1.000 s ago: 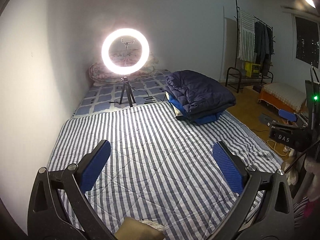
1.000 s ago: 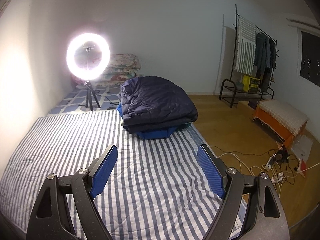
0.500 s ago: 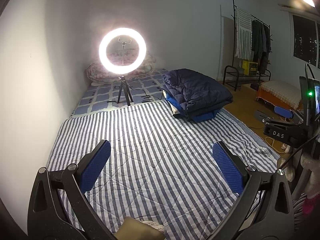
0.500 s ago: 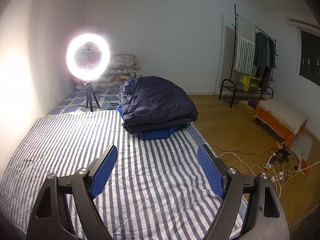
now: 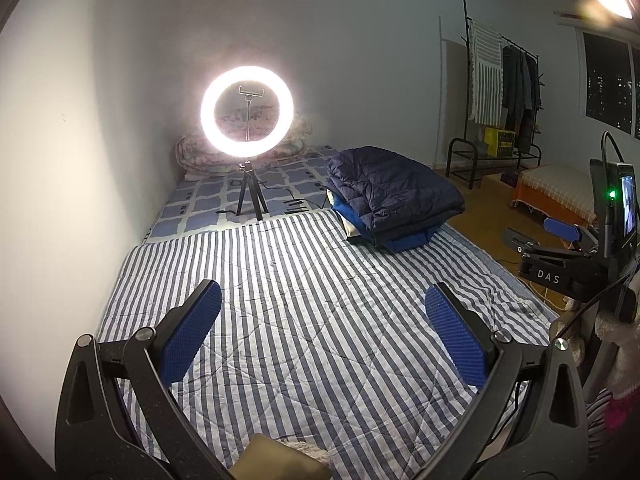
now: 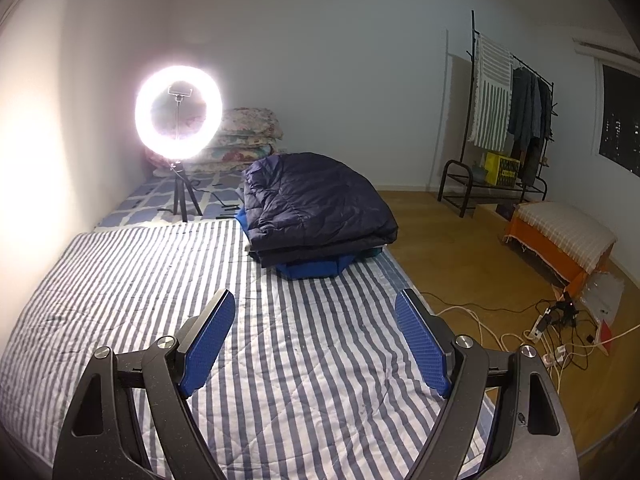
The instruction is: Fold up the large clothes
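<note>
A folded dark navy puffer jacket (image 5: 394, 194) lies on top of a stack of folded blue clothes (image 5: 404, 240) at the far right of the striped quilt (image 5: 312, 320); the stack also shows in the right wrist view, jacket (image 6: 316, 204) over blue garment (image 6: 316, 268). My left gripper (image 5: 324, 320) is open and empty, held above the quilt well short of the stack. My right gripper (image 6: 316, 328) is open and empty, above the quilt (image 6: 120, 280) in front of the stack; it also shows at the right edge of the left wrist view (image 5: 560, 240).
A lit ring light on a tripod (image 5: 247, 116) stands behind the quilt, with floral bedding (image 6: 244, 136) against the wall. A clothes rack (image 6: 508, 120), an orange bench (image 6: 560, 236) and loose cables (image 6: 556, 328) are on the wooden floor to the right.
The left gripper's view has swung slightly to the right and the right gripper appears larger at its edge. The right gripper has hardly moved. Both stay open.
</note>
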Tool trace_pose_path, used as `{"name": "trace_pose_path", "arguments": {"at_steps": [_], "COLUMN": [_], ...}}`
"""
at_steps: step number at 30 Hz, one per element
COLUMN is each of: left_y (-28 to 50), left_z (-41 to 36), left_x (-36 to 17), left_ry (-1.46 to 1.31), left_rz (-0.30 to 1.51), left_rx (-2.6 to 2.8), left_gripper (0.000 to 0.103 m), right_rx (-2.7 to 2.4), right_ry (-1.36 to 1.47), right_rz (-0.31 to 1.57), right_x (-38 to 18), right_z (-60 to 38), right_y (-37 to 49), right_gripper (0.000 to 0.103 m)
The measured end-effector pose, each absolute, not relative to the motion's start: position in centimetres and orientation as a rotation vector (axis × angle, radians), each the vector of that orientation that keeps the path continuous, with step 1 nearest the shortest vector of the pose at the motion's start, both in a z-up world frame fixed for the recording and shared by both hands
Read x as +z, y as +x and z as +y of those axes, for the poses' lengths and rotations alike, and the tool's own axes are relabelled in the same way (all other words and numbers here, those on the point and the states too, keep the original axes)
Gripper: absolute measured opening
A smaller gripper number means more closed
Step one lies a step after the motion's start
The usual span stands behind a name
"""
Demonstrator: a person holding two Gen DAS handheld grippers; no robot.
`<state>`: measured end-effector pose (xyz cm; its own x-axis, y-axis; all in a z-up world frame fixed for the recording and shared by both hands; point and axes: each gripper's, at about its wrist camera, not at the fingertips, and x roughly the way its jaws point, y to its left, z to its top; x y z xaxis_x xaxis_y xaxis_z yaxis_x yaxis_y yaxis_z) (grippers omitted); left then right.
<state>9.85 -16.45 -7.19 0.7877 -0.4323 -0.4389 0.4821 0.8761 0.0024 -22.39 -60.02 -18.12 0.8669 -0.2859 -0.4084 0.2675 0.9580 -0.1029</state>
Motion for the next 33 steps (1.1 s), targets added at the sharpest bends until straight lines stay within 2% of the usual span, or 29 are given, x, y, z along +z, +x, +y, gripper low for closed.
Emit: {"name": "trace_pose_path", "arguments": {"at_steps": [33], "left_y": [9.59], "left_z": [-16.54], "left_x": [-6.98], "left_ry": [0.113], "left_rz": [0.442], "left_rx": [-0.494], "left_gripper": [0.103], "right_rx": [-0.296], "right_ry": [-0.027], "right_rz": [0.434], "right_x": [-17.81], "right_z": [-60.32], "right_y": [-22.67], "right_gripper": [0.082]}}
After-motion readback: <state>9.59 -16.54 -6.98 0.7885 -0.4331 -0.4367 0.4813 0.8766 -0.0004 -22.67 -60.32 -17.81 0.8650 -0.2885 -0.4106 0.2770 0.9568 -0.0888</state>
